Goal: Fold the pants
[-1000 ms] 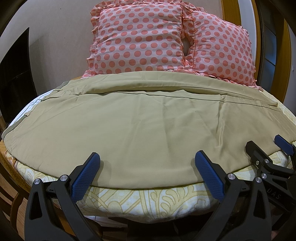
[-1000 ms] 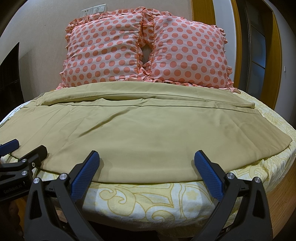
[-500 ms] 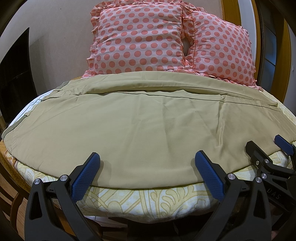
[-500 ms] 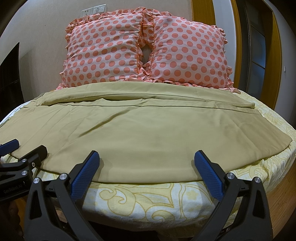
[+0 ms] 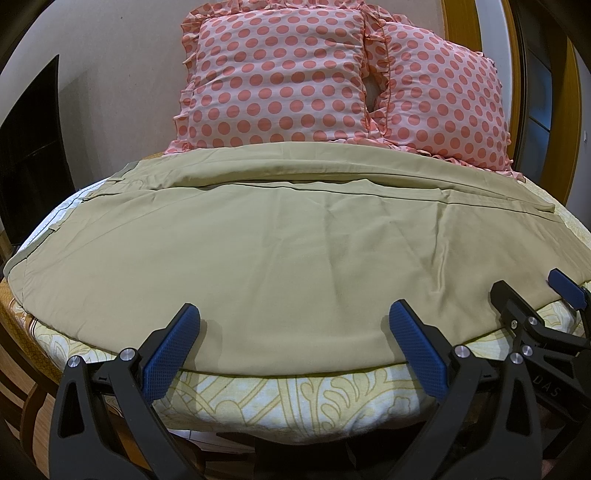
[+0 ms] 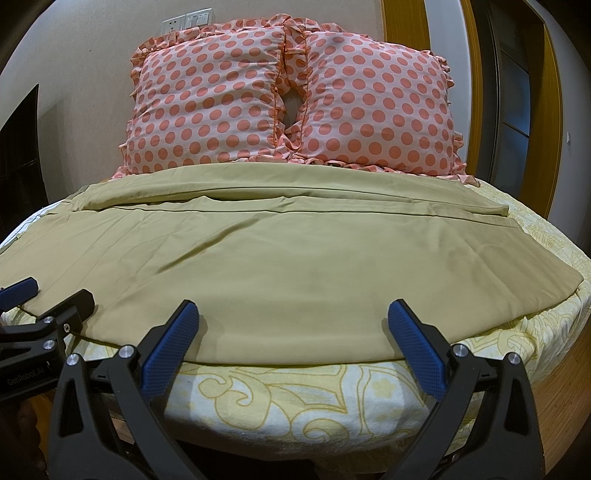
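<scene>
2 polka-dot pillows [image 6: 288, 107], patterned bedsheet [image 6: 295, 395], wall sockets [image 6: 188, 21]

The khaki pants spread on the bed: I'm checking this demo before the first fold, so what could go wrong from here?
1. The khaki cotton pants lie flat on the yellow patterned sheet; the open left hand-held gripper or right hand-held gripper may pinch the sheet too.
2. Folding away could push cloth into the pink polka-dot pillows.
</scene>
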Available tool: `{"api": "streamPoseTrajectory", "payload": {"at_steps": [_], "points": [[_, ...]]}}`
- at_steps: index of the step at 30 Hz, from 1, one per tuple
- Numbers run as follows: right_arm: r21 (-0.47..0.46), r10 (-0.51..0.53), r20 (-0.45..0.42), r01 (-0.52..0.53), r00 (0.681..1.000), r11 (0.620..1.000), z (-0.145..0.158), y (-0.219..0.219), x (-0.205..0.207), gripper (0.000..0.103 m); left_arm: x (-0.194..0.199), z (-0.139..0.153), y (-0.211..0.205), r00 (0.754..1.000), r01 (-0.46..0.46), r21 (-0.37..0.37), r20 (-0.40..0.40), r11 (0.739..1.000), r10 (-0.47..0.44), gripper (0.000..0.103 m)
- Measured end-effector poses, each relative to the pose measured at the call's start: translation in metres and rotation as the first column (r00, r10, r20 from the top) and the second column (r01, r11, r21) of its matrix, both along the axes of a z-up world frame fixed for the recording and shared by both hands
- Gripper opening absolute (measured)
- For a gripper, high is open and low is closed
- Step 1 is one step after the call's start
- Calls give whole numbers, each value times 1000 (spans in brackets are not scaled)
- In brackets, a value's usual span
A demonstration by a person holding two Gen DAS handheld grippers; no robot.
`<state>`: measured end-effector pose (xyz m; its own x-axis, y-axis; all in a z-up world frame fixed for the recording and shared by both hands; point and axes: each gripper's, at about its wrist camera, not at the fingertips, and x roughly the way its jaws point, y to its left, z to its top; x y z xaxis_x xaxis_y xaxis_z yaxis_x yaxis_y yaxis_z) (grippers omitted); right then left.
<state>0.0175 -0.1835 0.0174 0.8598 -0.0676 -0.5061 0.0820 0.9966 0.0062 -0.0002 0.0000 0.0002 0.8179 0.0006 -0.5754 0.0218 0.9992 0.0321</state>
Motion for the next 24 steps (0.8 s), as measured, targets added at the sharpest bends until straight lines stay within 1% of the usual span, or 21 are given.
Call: {"api": "streamPoseTrajectory", "payload": {"at_steps": [8, 13, 16, 17, 18, 20, 21, 22, 23, 24], "points": [[0, 0, 0, 0, 1000, 1000, 0, 0, 0, 101, 0, 0, 0, 1000, 1, 0, 0, 1000, -1, 102], [-2, 12, 8, -12, 1000, 1000, -8, 4, -2, 101, 0, 0, 0, 1000, 4, 2, -3, 1000, -4, 102], [28, 84, -82, -82, 993, 996, -3, -5, 14, 101, 4, 3, 1, 999, 23, 2, -22, 1000, -23, 102], [57, 96, -108, -90, 989, 994, 6, -16, 25, 101, 6, 4, 2, 999, 29, 3, -35, 1000, -29, 102], [87, 90, -104, -81, 990, 993, 17, -28, 33, 101, 10, 6, 2, 999, 30, 4, -45, 1000, -30, 102], [133, 60, -76, -49, 995, 990, 38, -53, 47, 101, 15, 15, 5, 1000, 17, 10, -24, 1000, -17, 102], [156, 15, -65, -4, 998, 988, 55, -76, 66, 101, 17, 22, 7, 1000, 13, 11, -2, 1000, -13, 102], [160, -15, -67, 25, 998, 987, 61, -86, 74, 101, 17, 27, 9, 1000, 10, 13, 12, 1000, -10, 102], [162, -62, -77, 74, 995, 984, 70, -103, 91, 101, 20, 33, 9, 1000, 3, 16, 28, 1000, -4, 102], [159, -125, -104, 141, 987, 977, 76, -124, 117, 101, 25, 39, 9, 999, -5, 19, 42, 1000, 5, 102]]}}
